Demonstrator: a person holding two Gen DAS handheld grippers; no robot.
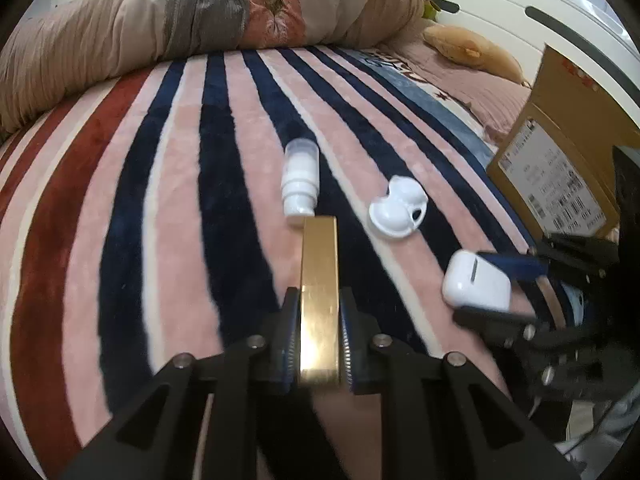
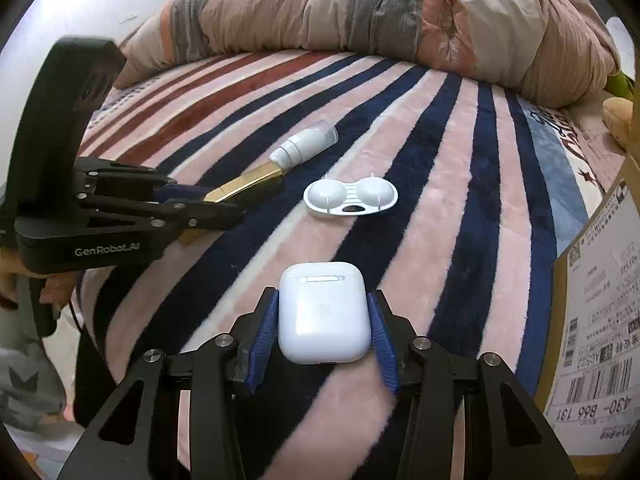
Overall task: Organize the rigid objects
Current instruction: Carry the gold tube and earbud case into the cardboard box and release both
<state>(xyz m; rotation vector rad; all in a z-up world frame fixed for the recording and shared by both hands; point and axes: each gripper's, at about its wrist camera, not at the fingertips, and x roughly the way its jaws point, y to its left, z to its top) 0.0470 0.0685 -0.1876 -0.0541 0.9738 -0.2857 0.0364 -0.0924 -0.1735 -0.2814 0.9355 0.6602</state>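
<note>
On the bed, a striped blanket (image 2: 448,168) meets a rumpled duvet (image 2: 360,12).

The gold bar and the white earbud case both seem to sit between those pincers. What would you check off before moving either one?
1. Left hand-held gripper clamped on the gold bar: ok, both pads press its sides.
2. Right hand-held gripper clamped on the white earbud case: not ok, gaps show on both sides, so it is open around it.
3. Bar's far end free of the white pump bottle: cannot tell, the two look touching or nearly so.
4. White contact lens case out of the way: ok, it lies apart from both grippers.
5. Cardboard box on the right: cannot tell, its opening is not visible.
</note>
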